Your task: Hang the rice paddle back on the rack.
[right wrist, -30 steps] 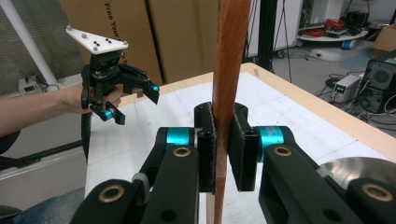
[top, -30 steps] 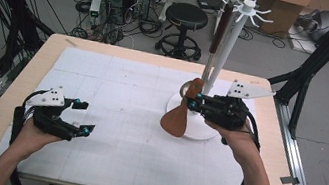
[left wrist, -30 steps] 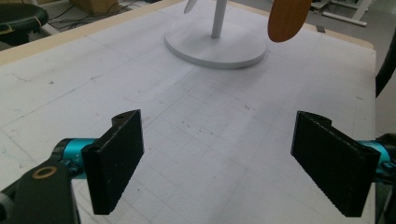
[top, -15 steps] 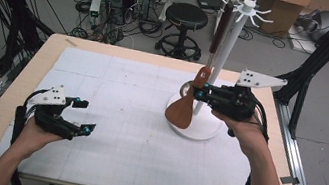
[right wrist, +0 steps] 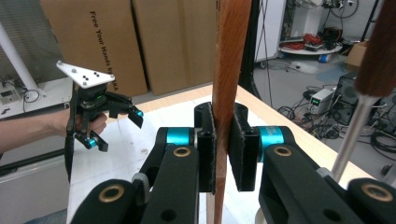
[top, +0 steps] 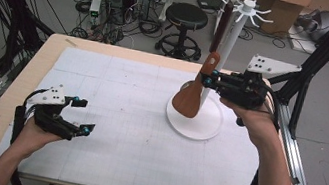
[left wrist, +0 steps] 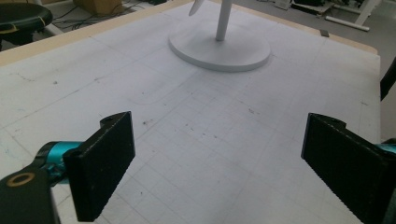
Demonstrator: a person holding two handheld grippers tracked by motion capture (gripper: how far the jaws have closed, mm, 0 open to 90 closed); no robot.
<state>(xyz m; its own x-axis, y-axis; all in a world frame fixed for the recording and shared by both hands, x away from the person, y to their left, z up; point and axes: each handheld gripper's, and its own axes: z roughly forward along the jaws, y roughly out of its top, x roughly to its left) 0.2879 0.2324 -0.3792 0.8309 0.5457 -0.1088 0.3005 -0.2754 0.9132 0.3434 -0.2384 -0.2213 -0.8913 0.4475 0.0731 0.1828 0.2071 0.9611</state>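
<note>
Nearest the camera in the high view, the left gripper [top: 81,117] hangs low over the white gridded mat [top: 113,114] at the near left of the table [top: 41,59], gripped in the person's left hand [top: 31,133], and its jaws have just been opening with nothing between them. Its own view makes that plain: the two black pads [left wrist: 100,163] stand far apart at either side, only bare mat between them, and beyond them sits the round white base [left wrist: 219,44] of the utensil stand. Move across and further in, and the right gripper [top: 209,78] is held up above the table by the right hand [top: 251,120], clamped on the handle of a wooden spatula [top: 191,94]. From above you get what the close view cannot give: the spatula's broad blade hangs down, clear of the base [top: 193,120], just in front of the stand's white pole [top: 226,47], with the handle tilting up through the jaws. The right gripper view gives the grip itself: both pads [right wrist: 205,151] pressed flat against the wooden handle [right wrist: 229,70], which runs upright through them and out of the top of the picture. It also catches the left gripper [right wrist: 114,126] far off over the mat, jaws spread, and a slice of the white pole [right wrist: 352,140] at the right edge with a dark brown utensil [right wrist: 376,51] above it. Furthest back in the high view, the head of the stand [top: 248,8] fans out its white hooks, that brown utensil [top: 221,26] hanging from one beside the pole.
</note>
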